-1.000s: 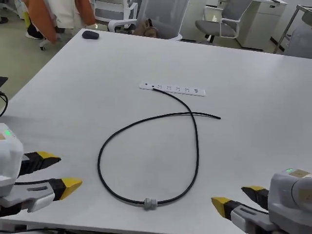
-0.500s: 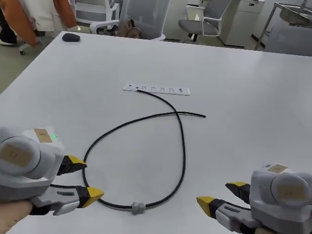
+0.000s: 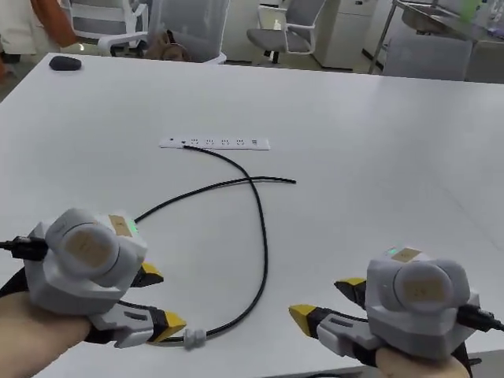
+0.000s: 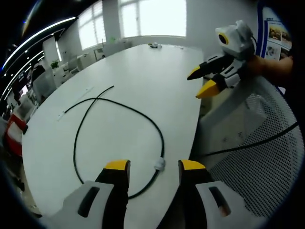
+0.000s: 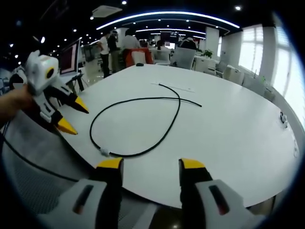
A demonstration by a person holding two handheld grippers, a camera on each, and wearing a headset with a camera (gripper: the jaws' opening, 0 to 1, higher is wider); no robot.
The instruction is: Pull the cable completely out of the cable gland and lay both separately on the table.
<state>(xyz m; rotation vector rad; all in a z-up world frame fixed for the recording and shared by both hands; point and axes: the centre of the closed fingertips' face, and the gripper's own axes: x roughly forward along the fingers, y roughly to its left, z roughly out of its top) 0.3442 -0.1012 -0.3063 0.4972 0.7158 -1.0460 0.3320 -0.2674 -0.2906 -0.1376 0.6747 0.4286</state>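
— Where does the small grey cable gland (image 3: pixel 194 337) sit?
— Threaded on the long black cable (image 3: pixel 264 244), at the near end of its loop, lying on the white tabletop (image 3: pixel 378 157) by the front edge.
— And the cable?
— It crosses itself once. One end meets a flat white power strip (image 3: pixel 214 143); the other lies free.
— The claws?
— The left claw (image 3: pixel 169 301) gapes, empty, just beside the gland. The right claw (image 3: pixel 315 298) is spread too, holding nothing, off to the gland's right.
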